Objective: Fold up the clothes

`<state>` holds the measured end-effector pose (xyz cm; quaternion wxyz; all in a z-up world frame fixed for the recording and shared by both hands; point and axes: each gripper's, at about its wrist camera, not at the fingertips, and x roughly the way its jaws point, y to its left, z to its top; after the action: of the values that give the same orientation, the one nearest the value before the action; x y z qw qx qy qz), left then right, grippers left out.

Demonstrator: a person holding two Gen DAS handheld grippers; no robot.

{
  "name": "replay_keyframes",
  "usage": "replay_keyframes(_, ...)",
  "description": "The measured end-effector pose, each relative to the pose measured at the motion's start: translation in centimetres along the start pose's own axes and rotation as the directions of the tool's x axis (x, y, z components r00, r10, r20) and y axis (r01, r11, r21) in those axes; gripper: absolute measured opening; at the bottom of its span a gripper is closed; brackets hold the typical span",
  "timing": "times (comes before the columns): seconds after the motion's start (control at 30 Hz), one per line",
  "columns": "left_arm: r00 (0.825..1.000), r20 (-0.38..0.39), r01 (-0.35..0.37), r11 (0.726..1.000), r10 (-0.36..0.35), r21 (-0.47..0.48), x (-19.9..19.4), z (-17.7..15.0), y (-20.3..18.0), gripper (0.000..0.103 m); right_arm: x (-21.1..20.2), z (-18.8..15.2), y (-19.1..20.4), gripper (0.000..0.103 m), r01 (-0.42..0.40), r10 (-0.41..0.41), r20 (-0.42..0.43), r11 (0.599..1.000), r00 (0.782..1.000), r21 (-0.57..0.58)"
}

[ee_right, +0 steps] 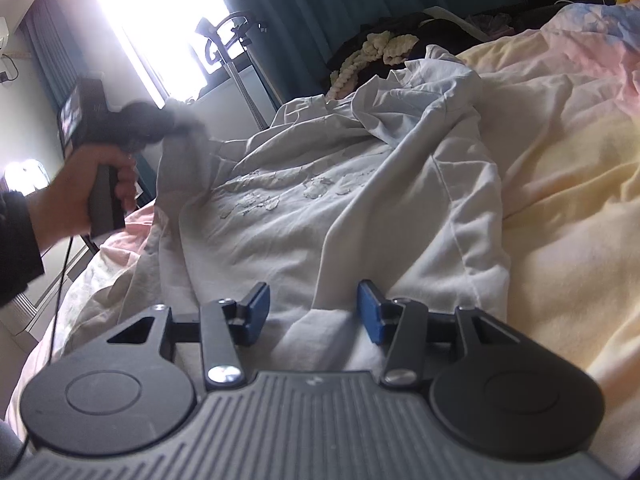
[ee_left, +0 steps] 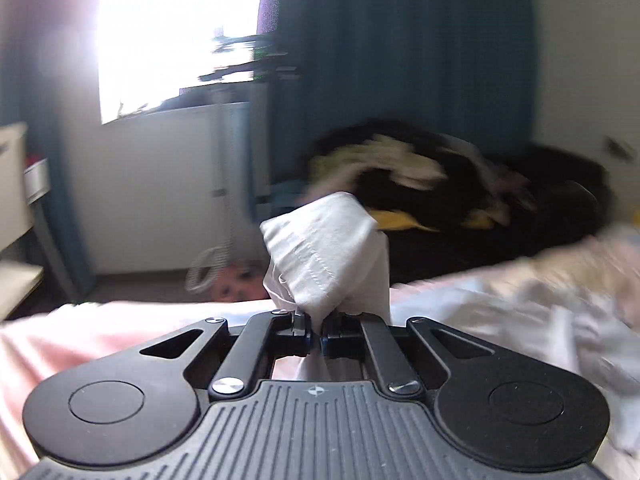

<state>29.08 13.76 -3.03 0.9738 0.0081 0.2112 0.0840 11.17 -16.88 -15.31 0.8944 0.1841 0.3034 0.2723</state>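
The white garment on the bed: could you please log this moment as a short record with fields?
surface: bed with a pale pink and yellow quilt
garment: white garment, crumpled, spread across the quilt
left gripper: left gripper shut on a bunched edge of the garment, lifting it
right gripper: right gripper open, low over the garment's near edge, pinching nothing
left hand: hand around the gripper handle
background: dark clothes pile, teal curtain
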Motion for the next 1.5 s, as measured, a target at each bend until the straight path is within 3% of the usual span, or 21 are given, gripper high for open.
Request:
replay_keyframes(0.13,0.985,-0.059,0.17,0.981,-0.165,0.097,-1.3,-0.3,-6.1,0.009,0.1,0.0,-0.1,0.05,-0.006,0.006,0.0,1.0,1.0,0.007)
replay_keyframes(0.17,0.976,-0.086,0.21,0.972,-0.202,0.106,-1.6,-0.5,-7.5,0.017,0.1,0.0,-0.1,0.05,-0.008,0.008,0.0,1.0,1.0,0.008)
replay_keyframes(0.2,0.962,-0.118,0.258,0.961,-0.247,0.097,-1.8,-0.8,-8.4,0.023,0.1,0.0,-0.1,0.05,-0.009,0.009,0.001,1.0,1.0,0.01)
replay_keyframes(0.27,0.931,-0.131,0.346,0.938,-0.34,0.027,-2.8,-1.3,-9.2,0.056,0.1,0.0,-0.2,0.05,-0.013,0.013,0.001,1.0,1.0,0.014)
replay_keyframes(0.37,0.878,-0.029,0.471,0.872,-0.478,-0.131,-4.2,-1.4,-7.8,0.063,0.0,0.0,-0.2,0.05,-0.018,0.018,0.003,1.0,1.0,0.025)
replay_keyframes(0.43,0.881,-0.013,0.462,0.867,-0.472,-0.188,-4.2,-0.9,-7.0,0.063,-0.1,0.0,-0.2,0.05,-0.02,0.02,0.003,0.999,1.0,0.029)
replay_keyframes(0.53,0.941,-0.072,0.317,0.935,-0.331,-0.155,-2.7,0.1,-6.8,0.062,-0.1,0.0,-0.3,0.05,-0.022,0.022,0.003,0.999,1.0,0.034)
replay_keyframes(0.6,0.957,-0.144,0.232,0.962,-0.252,-0.144,-1.1,0.0,-6.5,0.061,-0.1,0.0,-0.3,0.05,-0.023,0.023,0.003,0.999,1.0,0.035)
replay_keyframes(0.67,0.956,-0.185,0.198,0.967,-0.227,-0.163,0.1,-0.5,-6.1,0.056,-0.1,0.0,-0.3,0.05,-0.023,0.023,0.003,0.999,1.0,0.036)
replay_keyframes(0.77,0.957,-0.169,0.204,0.962,-0.235,-0.181,1.6,-1.1,-6.1,0.055,-0.1,0.0,-0.3,0.05,-0.024,0.024,0.003,0.999,1.0,0.036)
replay_keyframes(0.93,0.946,-0.202,0.234,0.965,-0.254,-0.12,4.2,-2.1,-8.5,0.049,0.0,0.0,-0.4,0.05,-0.026,0.025,0.004,0.999,1.0,0.037)
replay_keyframes(1.07,0.925,-0.199,0.307,0.945,-0.325,-0.115,5.4,-3.2,-10.5,0.049,0.2,-0.1,-0.4,0.051,-0.029,0.029,0.006,0.999,1.0,0.033)
replay_keyframes(1.17,0.88,-0.194,0.422,0.901,-0.434,-0.102,4.6,-3.7,-11.7,0.049,0.3,-0.1,-0.5,0.051,-0.034,0.034,0.007,0.999,0.999,0.034)
replay_keyframes(1.23,0.874,-0.194,0.439,0.895,-0.446,-0.077,4.0,-3.8,-12.1,0.049,0.4,-0.1,-0.5,0.052,-0.037,0.037,0.008,0.999,0.999,0.034)
replay_keyframes(1.33,0.878,-0.181,0.43,0.896,-0.443,-0.11,2.8,-3.7,-10.7,0.049,0.4,-0.1,-0.5,0.052,-0.038,0.038,0.008,0.999,0.999,0.032)
replay_keyframes(1.5,0.916,-0.161,0.361,0.93,-0.368,-0.077,-2.5,-3.9,-6.5,0.056,0.5,0.1,-0.4,0.052,-0.035,0.035,0.007,0.999,0.999,0.032)
